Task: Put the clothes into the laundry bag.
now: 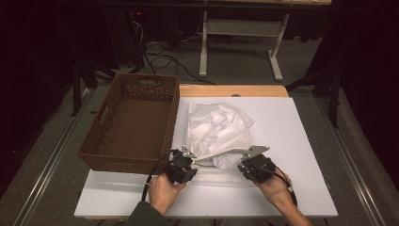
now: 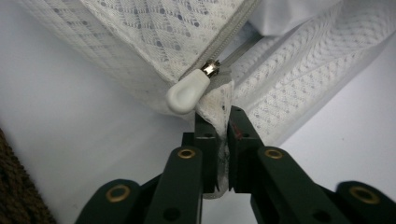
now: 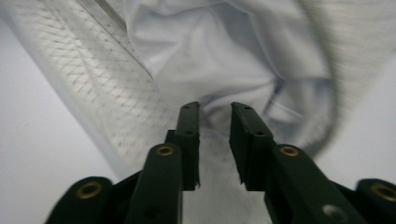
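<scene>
While the left tongs (image 2: 217, 140) pinch a fold of white netting at the end of the zipper, the mesh laundry bag (image 1: 214, 129) lies on the white table (image 1: 301, 141) just ahead of both tongs, soft, rumpled and woven in a fine diamond pattern. Its zipper (image 2: 233, 39) runs away from the left tongs' tips, and the smooth, white, teardrop-shaped pull tab (image 2: 187, 92) hangs just to the left of them, joined to a small metal slider. White cloth (image 3: 210, 56), smooth and creased, sits inside the bag and bulges from its open mouth directly in front of the right tongs (image 3: 215, 140). Those right tongs stand narrowly apart with nothing pressed between the pads, their tips over the lower mesh lip and close to the cloth, though the view is blurred. Beyond the left tongs, a brown rectangular wicker basket (image 1: 106, 141) with a woven wall rests on the table beside the bag.
</scene>
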Demonstrator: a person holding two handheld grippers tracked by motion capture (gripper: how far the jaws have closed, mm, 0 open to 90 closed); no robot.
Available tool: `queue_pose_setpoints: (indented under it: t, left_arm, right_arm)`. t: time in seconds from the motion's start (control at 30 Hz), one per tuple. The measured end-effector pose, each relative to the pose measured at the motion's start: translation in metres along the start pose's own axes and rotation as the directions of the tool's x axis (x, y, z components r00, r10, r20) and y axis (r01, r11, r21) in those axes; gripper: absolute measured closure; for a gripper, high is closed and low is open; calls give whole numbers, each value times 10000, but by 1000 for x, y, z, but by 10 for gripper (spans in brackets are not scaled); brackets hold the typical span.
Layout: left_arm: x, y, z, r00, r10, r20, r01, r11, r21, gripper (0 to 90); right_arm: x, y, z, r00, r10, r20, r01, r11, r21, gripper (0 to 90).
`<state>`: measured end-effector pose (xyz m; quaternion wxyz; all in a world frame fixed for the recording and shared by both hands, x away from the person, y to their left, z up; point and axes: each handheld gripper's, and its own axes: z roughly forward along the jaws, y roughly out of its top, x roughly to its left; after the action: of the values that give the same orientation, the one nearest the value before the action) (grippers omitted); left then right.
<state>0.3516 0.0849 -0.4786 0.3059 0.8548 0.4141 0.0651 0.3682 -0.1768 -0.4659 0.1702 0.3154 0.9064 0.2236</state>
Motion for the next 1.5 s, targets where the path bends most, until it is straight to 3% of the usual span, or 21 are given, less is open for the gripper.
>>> queue_pose_setpoints:
  t: [0.17,0.27,0.37,0.43,0.5,0.6,0.7,0.83,0.97,1.03,1.13,1.27,1.37,1.5]
  left_arm:
    - [-1,-1,-2,9999,104,-70,-104,9999,3,870]
    - [0,-3,-6,9998,11,-180,-13,9999,-118,871]
    - [2,-6,-10,9995,-196,-240,189,9994,-287,873]
    - [5,-9,-12,9992,-356,-183,350,9988,-329,873]
    - [6,-10,-12,9989,-469,-76,467,9983,-352,873]
    - [4,-12,-10,9992,-392,-111,389,9988,-289,865]
    - [4,-11,-10,9992,-389,-103,386,9990,-228,814]
    - [6,-6,-13,9990,-443,41,443,9989,-174,670]
    - [7,-5,-15,9993,-383,-17,383,9991,-205,612]
    - [7,-6,-17,9988,-480,-66,477,9982,-361,604]
    - [10,-6,-21,9982,-590,81,593,9968,-544,607]
    - [12,-6,-21,9979,-653,-1,651,9956,-672,617]
    - [12,-8,-22,9981,-609,27,609,9962,-630,621]
    - [11,-8,-21,9985,-540,-24,537,9965,-637,625]
  right_arm:
    - [-5,21,33,9999,-9,108,3,9985,539,848]
    - [-9,32,50,9985,-79,536,44,9979,653,848]
    - [-18,40,62,9951,51,983,-87,9993,367,854]
    - [-27,45,69,9901,409,1345,-435,9989,170,852]
    - [-32,47,71,9890,719,1293,-737,9972,86,849]
    - [-27,46,67,9912,481,1231,-511,9985,219,715]
    - [-23,37,54,9969,365,697,-385,9989,269,598]
    - [-18,11,27,9955,908,283,-900,9955,-297,610]
    - [-22,-5,9,9935,922,660,-892,9949,-473,614]
    - [-27,-8,3,9875,1282,921,-1220,9901,-701,613]
    - [-33,-6,5,9760,1775,1264,-1710,9834,-606,593]
    - [-39,-1,14,9698,1712,1736,-1710,9851,-157,594]
    - [-44,-5,15,9688,2011,1447,-2032,9791,-6,660]
    - [-44,-14,6,9744,1944,1134,-1963,9805,62,670]
